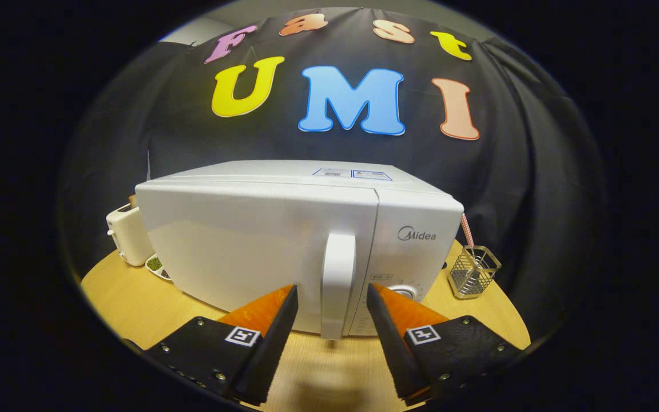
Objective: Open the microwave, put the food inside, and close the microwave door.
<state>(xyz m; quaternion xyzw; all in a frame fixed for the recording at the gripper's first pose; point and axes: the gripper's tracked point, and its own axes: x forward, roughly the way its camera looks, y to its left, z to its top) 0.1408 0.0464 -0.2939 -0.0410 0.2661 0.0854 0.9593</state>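
White door: shut, handle (pixel 338 280) dead ahead at 12 o'clock.
Claw (pixel 332 297): wide open, holding nothing, straddling the handle.
Tip: squeeze, then pull along the door's swing.

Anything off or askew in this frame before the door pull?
Nothing stands out. The white microwave sits square on the round wooden table, door shut. The gripper is open, its fingers either side of the white vertical door handle. White toaster and wire mesh holder stand upright.
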